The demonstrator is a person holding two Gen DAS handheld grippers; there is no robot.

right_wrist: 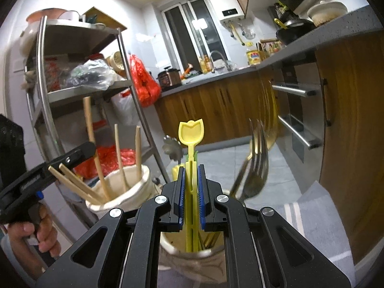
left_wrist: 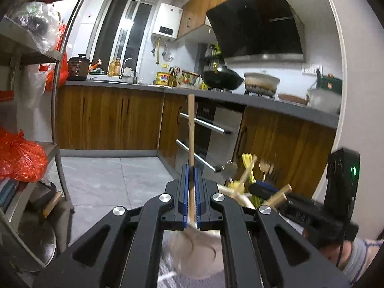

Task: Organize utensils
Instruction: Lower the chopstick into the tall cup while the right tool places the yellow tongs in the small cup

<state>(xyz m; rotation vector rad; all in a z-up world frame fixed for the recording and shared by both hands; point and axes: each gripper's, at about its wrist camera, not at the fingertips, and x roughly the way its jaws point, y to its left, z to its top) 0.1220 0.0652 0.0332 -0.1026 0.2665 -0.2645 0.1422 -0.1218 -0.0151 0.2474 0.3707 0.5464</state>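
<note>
While both grippers hang over the two cream holders, the left gripper has its blue pads pinched right down on a single wooden chopstick, and that stick stands nearly upright, long axis vertical, free end pointing at the ceiling, its lower end dropping behind the jaws toward the cream holder directly below. How deep the stick sits in that holder cannot be made out; the gripper body covers it and the holder is blurred. It is plain pale wood, slim and straight. In the right wrist view that same holder shows four more chopsticks leaning at mixed angles, with the person's hand on the left gripper's handle below and beside it. The right gripper is nearly closed too, its pads squeezing a yellow plastic spoon by the handle; the spoon stands vertical, tulip-shaped bowl up, its lower end inside the second cup under the jaws. Beside the yellow spoon, metal forks lean out of that cup, smeared with blur, and a flower-shaped metal piece peeks from behind the holder.
</note>
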